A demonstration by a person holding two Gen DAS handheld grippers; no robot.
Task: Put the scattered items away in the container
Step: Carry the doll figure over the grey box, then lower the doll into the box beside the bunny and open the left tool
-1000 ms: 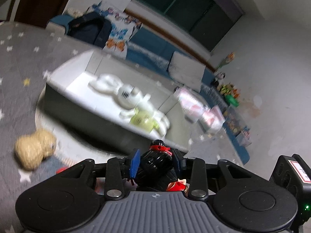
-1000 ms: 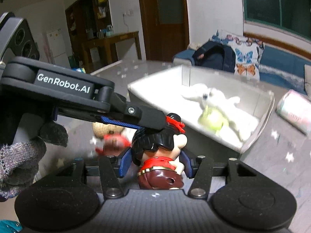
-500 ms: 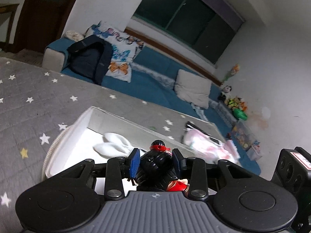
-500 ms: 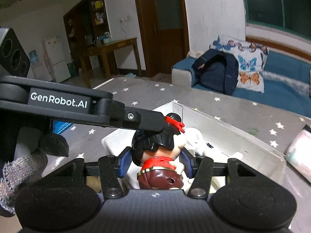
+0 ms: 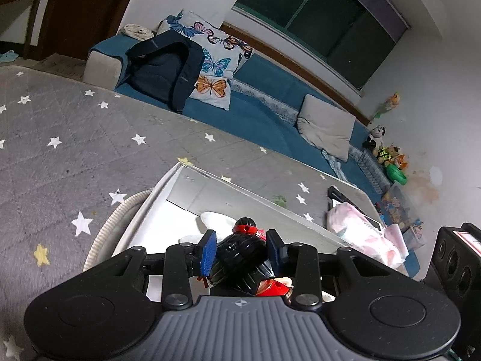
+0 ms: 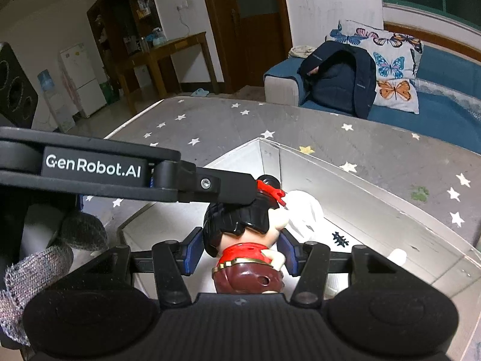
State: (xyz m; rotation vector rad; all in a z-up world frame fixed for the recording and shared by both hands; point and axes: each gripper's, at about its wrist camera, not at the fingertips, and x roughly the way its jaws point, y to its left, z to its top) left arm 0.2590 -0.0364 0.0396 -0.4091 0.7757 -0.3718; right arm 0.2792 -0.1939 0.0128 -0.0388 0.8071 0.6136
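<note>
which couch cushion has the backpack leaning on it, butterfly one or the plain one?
The butterfly-print cushion: the dark backpack overlaps its front. The plain grey cushion sits alone further along the sofa.

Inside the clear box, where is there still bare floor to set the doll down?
The bare white floor of the clear box lies toward its far-left corner, bordered by the two walls. It is crowded to the right, where the white plush lies. The doll hangs between both grippers beside that plush.

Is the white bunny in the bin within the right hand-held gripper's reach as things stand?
Probably not: the right hand-held gripper is shut on the doll, which the left hand-held gripper also clamps. The bunny lies uncovered in the bin beyond.
</note>
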